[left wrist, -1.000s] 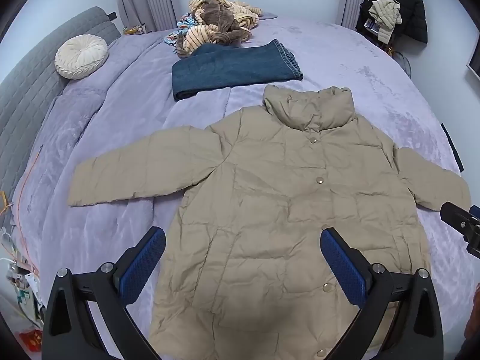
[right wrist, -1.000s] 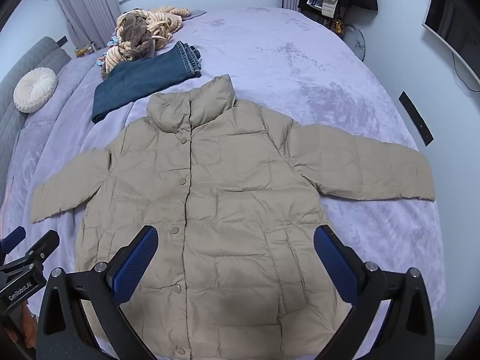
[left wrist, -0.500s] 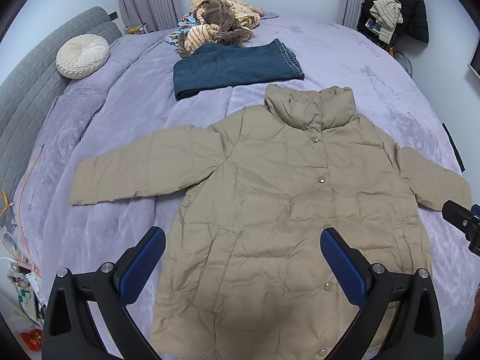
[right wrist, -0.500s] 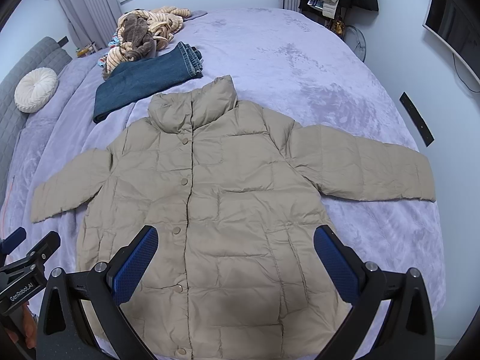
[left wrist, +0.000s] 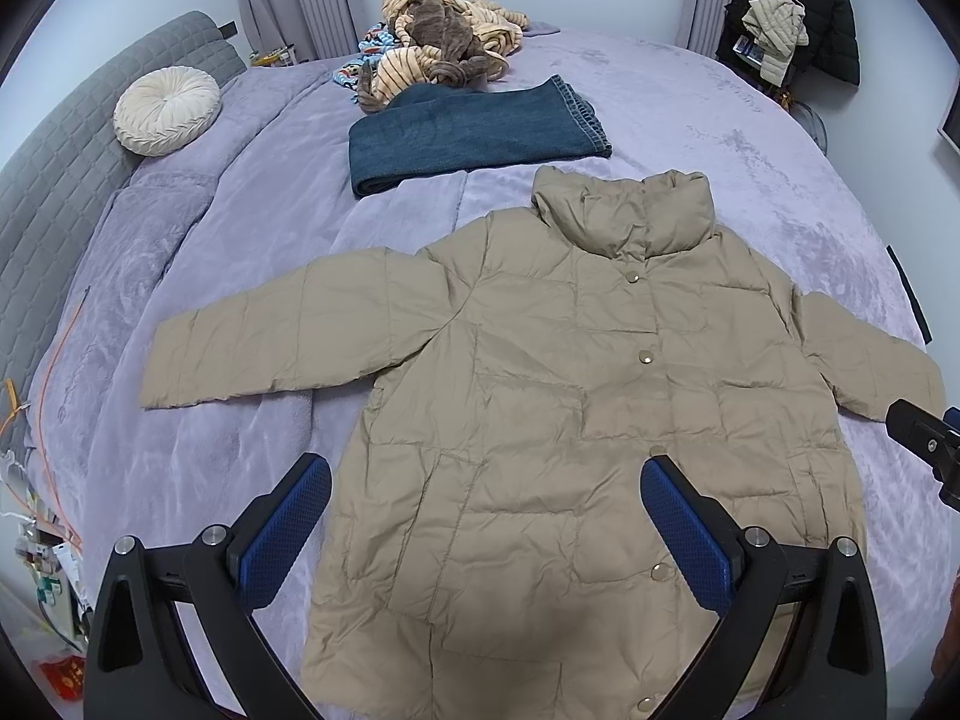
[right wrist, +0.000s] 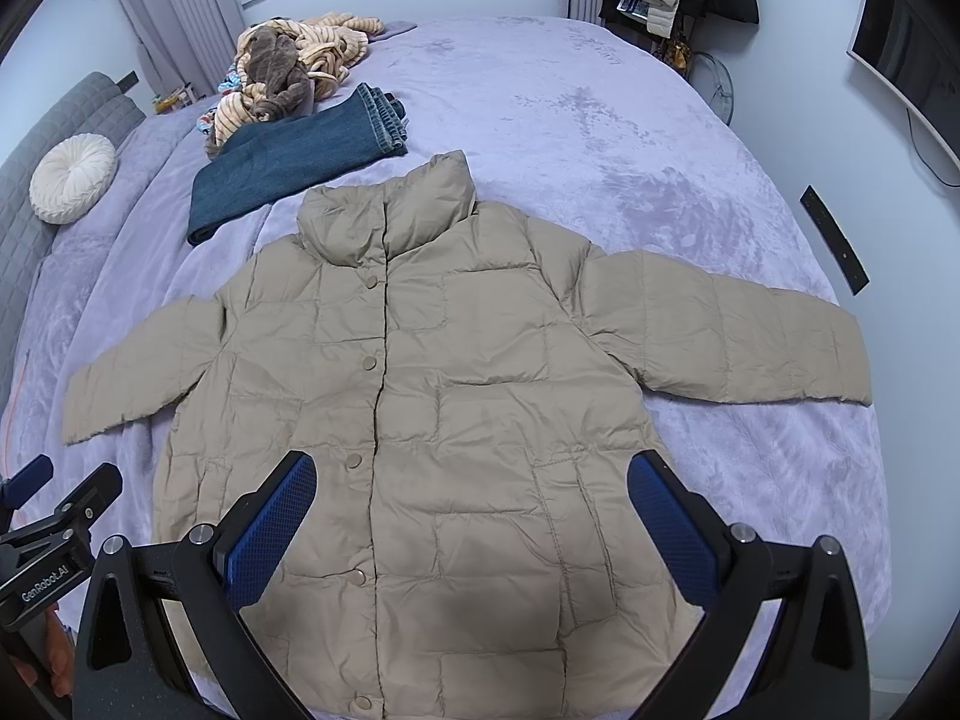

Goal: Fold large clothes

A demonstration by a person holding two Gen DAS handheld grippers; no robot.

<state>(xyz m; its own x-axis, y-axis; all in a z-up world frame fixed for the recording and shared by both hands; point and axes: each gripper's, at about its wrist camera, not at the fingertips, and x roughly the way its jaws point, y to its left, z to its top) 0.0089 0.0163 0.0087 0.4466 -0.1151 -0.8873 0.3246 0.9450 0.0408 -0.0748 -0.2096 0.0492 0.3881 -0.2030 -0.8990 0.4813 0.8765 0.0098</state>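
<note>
We hold both the left tongs [left wrist: 486,510] and right tongs [right wrist: 471,507] spread, seemingly above the beige puffer jacket [right wrist: 456,420] lying flat on the bed [right wrist: 600,120].

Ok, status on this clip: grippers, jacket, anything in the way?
Left gripper open, right gripper open, both above the hem. Beige jacket flat, unfolded, sleeves spread. Folded jeans just beyond the collar.

The left gripper [left wrist: 486,480] and right gripper [right wrist: 471,474] are held side by side above the jacket [left wrist: 570,420], jaws spread wide, nothing gripped.
</note>
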